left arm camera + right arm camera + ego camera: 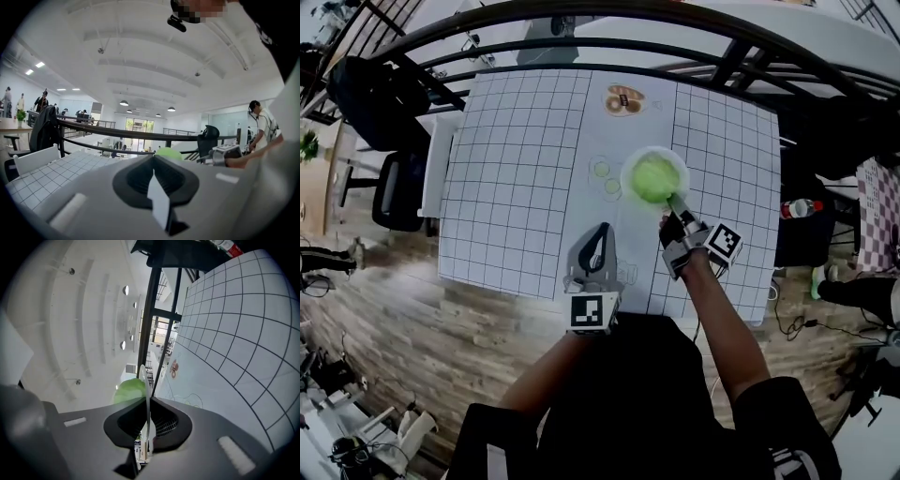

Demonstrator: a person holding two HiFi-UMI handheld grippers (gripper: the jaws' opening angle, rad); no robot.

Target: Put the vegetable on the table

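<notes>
Green vegetable (652, 178), one, one white plate (627, 183), one gridded table (525, 169)

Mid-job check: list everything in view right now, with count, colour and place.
table: one, white with black grid, centre
plate: one, whitish, over the table's right half
vegetable: one, green, round, on the plate
round item: one, brown-patterned, table's far edge
bottle: one, red-capped, right of the table
chair: one, black, left of the table
railing: dark, beyond the table
left tongs: grey-black, shut, empty, near table edge
right tongs: shut on the plate's rim
</notes>
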